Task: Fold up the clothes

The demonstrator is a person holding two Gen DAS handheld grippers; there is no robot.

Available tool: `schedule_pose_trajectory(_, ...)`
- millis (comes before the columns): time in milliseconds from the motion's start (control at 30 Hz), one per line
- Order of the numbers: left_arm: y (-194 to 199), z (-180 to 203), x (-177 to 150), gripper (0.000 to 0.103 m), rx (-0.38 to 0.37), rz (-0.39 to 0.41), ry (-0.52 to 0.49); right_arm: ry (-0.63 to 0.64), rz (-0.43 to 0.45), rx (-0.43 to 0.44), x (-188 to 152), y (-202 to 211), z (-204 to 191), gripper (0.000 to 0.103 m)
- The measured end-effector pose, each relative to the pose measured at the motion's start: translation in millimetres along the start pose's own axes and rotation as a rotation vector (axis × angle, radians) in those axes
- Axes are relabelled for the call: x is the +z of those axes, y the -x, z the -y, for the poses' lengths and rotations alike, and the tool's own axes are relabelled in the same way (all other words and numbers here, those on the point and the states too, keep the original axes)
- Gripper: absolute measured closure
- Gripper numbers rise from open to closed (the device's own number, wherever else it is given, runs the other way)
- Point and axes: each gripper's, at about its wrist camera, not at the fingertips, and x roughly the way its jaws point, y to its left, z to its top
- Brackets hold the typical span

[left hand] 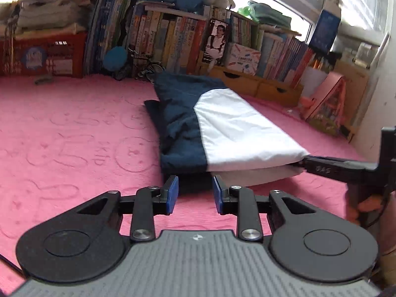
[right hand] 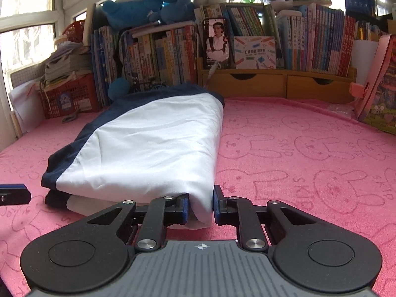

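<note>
A navy and white garment (left hand: 222, 128) lies folded lengthwise in a long strip on the pink bunny-print cover (left hand: 74, 128). My left gripper (left hand: 195, 193) is open and empty, just in front of the garment's near navy end. My right gripper (right hand: 200, 204) has its jaws around the white near corner of the garment (right hand: 153, 148), with cloth filling the gap between the blue pads. The right gripper also shows in the left wrist view (left hand: 307, 163), at the white corner. A left fingertip (right hand: 14, 193) shows at the left edge of the right wrist view.
A row of books (right hand: 309, 42) and a wooden drawer unit (right hand: 272, 84) line the far side. A red crate (left hand: 47, 57) with stacked papers stands at the back left. Plush toys (right hand: 153, 0) sit on the books. A pink box (left hand: 326, 104) stands at the right.
</note>
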Motion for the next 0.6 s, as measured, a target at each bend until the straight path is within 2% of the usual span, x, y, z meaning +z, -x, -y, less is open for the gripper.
schedule_pose_trajectory(67,-14.1,-1.1,-4.4,0.073,-0.125,-0.039,0.164,0.005,0.027,0.008,9.3,5.2,-1.6,0.083)
schedule_pose_trajectory(133,-37.4,-6.4,-10.5,0.073,-0.216,-0.084,0.35,0.004,0.042,0.019,18.0,8.9,-1.2,0.083)
schedule_pose_trajectory(200,-59.2,-10.6,-16.9,0.073,-0.274,-0.103,0.525,0.011,0.048,0.024,24.9,10.0,-0.6,0.083)
schedule_pose_trajectory(267,-76.1,-9.9,-22.1,0.073,-0.316,-0.084,0.646,0.018,0.049,0.027,28.0,10.4,-0.5,0.083)
schedule_pose_trajectory(500,-112.3,-4.5,-25.8,0.073,-0.289,-0.012,0.838,0.008,0.041,0.033,26.7,10.5,1.0,0.083)
schedule_pose_trajectory(600,-117.0,-5.8,-26.8,0.073,-0.276,0.036,0.874,0.003,0.042,0.035,26.0,11.0,2.0,0.083)
